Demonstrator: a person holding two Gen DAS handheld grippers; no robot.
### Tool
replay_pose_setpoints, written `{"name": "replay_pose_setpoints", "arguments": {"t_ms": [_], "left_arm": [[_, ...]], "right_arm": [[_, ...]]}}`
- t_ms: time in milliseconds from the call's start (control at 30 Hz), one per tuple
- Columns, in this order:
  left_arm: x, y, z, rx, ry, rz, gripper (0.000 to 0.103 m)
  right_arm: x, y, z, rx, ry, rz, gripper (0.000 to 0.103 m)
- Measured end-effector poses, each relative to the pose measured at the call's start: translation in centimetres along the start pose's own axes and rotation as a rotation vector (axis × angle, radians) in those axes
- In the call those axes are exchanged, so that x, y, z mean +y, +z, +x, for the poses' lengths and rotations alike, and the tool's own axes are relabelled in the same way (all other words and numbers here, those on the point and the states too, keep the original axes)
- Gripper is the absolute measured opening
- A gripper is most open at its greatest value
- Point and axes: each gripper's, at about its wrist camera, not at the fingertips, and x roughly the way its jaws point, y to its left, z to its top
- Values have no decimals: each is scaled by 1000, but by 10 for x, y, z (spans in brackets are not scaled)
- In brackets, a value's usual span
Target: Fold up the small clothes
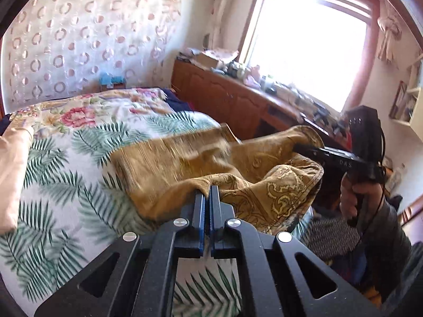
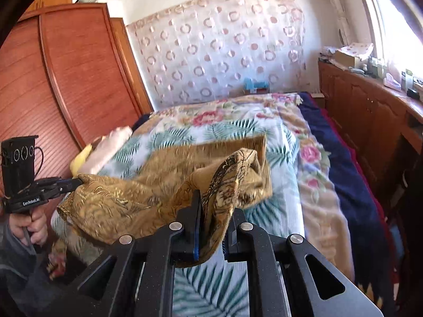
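A golden-brown patterned garment (image 1: pixel 211 158) lies partly on the bed, its near edge lifted; it also shows in the right wrist view (image 2: pixel 148 192). My left gripper (image 1: pixel 208 192) is shut on the garment's near edge. In the right wrist view the left gripper (image 2: pixel 75 182) pinches a corner at the left. My right gripper (image 2: pixel 214 206) is shut on a bunched fold of the garment that hangs between its fingers. In the left wrist view the right gripper (image 1: pixel 301 146) holds the far right corner above the bed's edge.
The bed (image 1: pixel 66 163) has a palm-leaf and floral cover. A folded peach cloth (image 1: pixel 13 174) lies at its left side. A wooden cabinet (image 1: pixel 224 97) with clutter runs under the window. A wooden wardrobe (image 2: pixel 66 79) stands left of the bed.
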Motion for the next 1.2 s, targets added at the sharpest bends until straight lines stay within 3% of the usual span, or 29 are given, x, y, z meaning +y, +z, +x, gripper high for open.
{"name": "replay_pose_setpoints", "arguments": {"t_ms": [233,467,633,800,867,1000,1200], "left_arm": [[25,27,24,-26,55,-16,3],[53,29,48,7,73,-60,3],[66,34,64,31,87,-75,3],[80,35,81,62,92,-98,3],[85,35,86,70,90,-108,3],[89,39,94,87,100,-110,3],[94,46,100,106,87,-111,3]], "right_arm": [[4,37,35,-9,-49,-2,12],[11,44,73,33,-102,-69,12],[11,56,90,69,-94,-80,12],[5,80,91,79,-109,-101,34],[2,89,85,49,-140,-94,61],[0,94,65,4,-162,-109,62],[-9,69,57,62,-109,-103,62]]}}
